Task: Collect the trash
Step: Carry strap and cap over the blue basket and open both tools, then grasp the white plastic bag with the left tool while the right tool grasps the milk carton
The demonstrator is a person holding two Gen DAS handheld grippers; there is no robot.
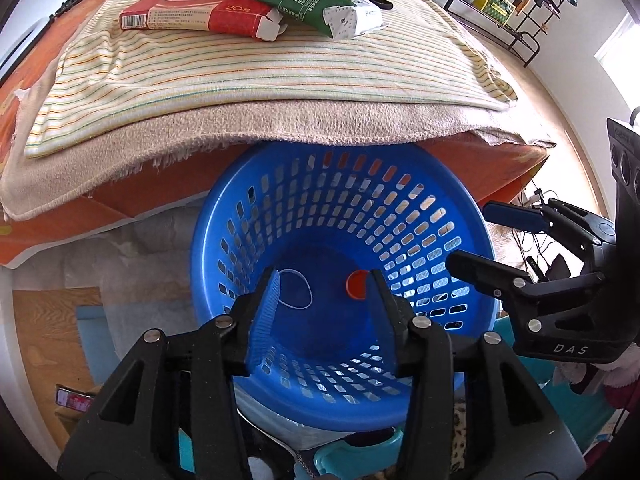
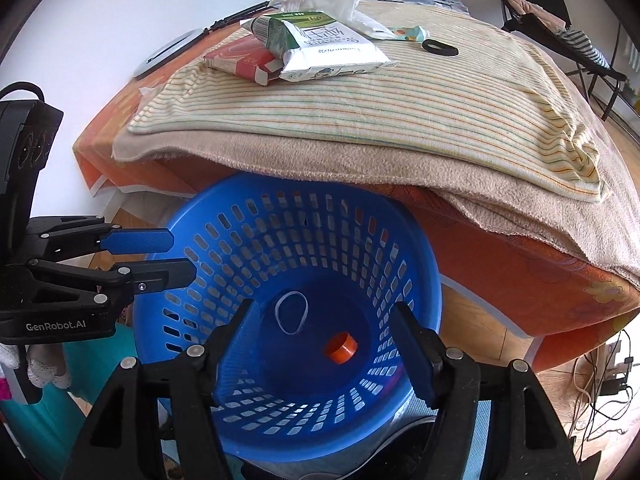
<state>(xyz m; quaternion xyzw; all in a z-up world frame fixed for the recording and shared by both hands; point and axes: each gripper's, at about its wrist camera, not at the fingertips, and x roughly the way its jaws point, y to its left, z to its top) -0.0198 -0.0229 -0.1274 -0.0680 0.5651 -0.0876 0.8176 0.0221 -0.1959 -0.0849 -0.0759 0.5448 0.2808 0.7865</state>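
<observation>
table edge hides blue basket point(image 1: 224, 240) far rim.

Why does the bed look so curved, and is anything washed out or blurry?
Left wrist view: the fisheye lens bows the striped cloth into an arch, and the window at right is blown out white. Right wrist view: same bending, dark corners, but the blue basket and orange cap stay sharp.
</observation>
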